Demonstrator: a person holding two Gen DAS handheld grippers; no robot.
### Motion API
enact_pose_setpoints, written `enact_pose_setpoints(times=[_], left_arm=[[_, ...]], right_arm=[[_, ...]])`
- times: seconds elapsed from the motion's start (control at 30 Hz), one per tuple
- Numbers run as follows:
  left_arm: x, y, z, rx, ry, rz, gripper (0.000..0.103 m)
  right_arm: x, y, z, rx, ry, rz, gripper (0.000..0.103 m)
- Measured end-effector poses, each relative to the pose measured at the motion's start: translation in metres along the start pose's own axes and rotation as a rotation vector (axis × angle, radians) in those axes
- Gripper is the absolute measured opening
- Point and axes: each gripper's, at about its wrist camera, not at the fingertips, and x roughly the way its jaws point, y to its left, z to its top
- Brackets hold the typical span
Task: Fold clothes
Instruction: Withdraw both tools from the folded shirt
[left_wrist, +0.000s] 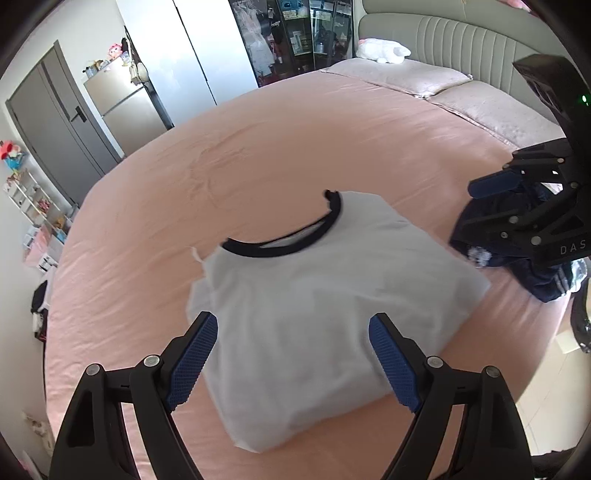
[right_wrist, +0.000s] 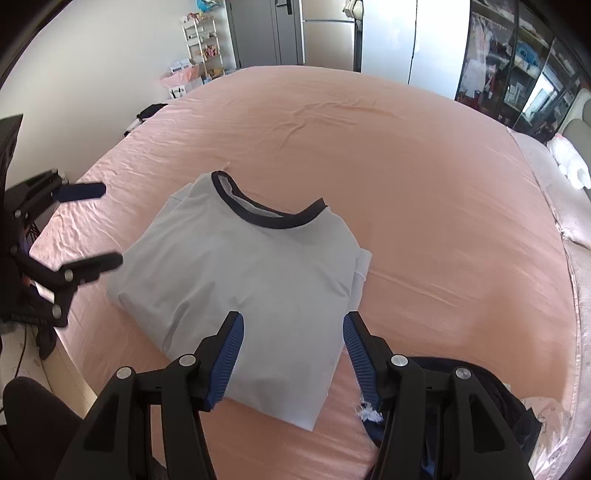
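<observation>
Pale grey-white cotton, folded into a compact rectangle, sits on the pink bed (left_wrist: 155, 192): the T-shirt (left_wrist: 314, 314) lies near the bed's near edge, its dark navy collar (left_wrist: 291, 236) turned toward the far side and curving open. A small stack of folded layers shows along its right edge in the right wrist view.

In the left wrist view the left claw (left_wrist: 291, 358) hangs over the near part of the shirt with its jaws spread wide, the blue ribbed pads (left_wrist: 195, 362) apart on either side of the fabric and gripping nothing. From the right wrist view the right claw (right_wrist: 293, 354) is likewise held open above the shirt's near edge, nothing between its blue pads (right_wrist: 227, 360). Whether either claw touches the cloth cannot be told.

Each claw shows in the other's view: the right claw at the right edge of the left view, over a crumpled dark navy garment (left_wrist: 524, 273) that lies just right of the shirt; the left claw at the left edge of the right view, beside the shirt's left side, fingers apart.

At the far right of the bed lie two pillows (left_wrist: 399, 74) against a padded headboard (left_wrist: 465, 40), with a white plush toy (left_wrist: 384, 50) on them. Beyond the bed stand a grey door (left_wrist: 55, 122), a small fridge (left_wrist: 125, 107) and a glass-fronted cabinet (left_wrist: 295, 33).
</observation>
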Motion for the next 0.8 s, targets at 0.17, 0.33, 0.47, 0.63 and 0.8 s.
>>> enact_pose_setpoints(times=[0.17, 0.33, 0.47, 0.63, 0.8], left_arm=[[0.004, -0.035, -0.006, -0.027, 0.008, 0.004, 0.084], [0.015, -0.069, -0.008, -0.008, 0.041, 0.034, 0.084], [0.017, -0.09, -0.008, 0.0, 0.038, 0.027, 0.084], [0.03, -0.11, -0.012, 0.081, 0.049, 0.121, 0.084], [0.05, -0.128, -0.016, 0.2, 0.059, 0.165, 0.084]], right_arm=[[-0.011, -0.004, -0.021, 0.014, 0.004, 0.013, 0.064], [-0.014, -0.016, -0.045, 0.041, 0.019, 0.027, 0.064], [-0.011, -0.023, -0.062, 0.047, 0.039, 0.021, 0.064], [-0.004, -0.032, -0.074, 0.067, 0.05, 0.035, 0.064], [0.009, -0.044, -0.079, 0.101, 0.051, 0.061, 0.065]])
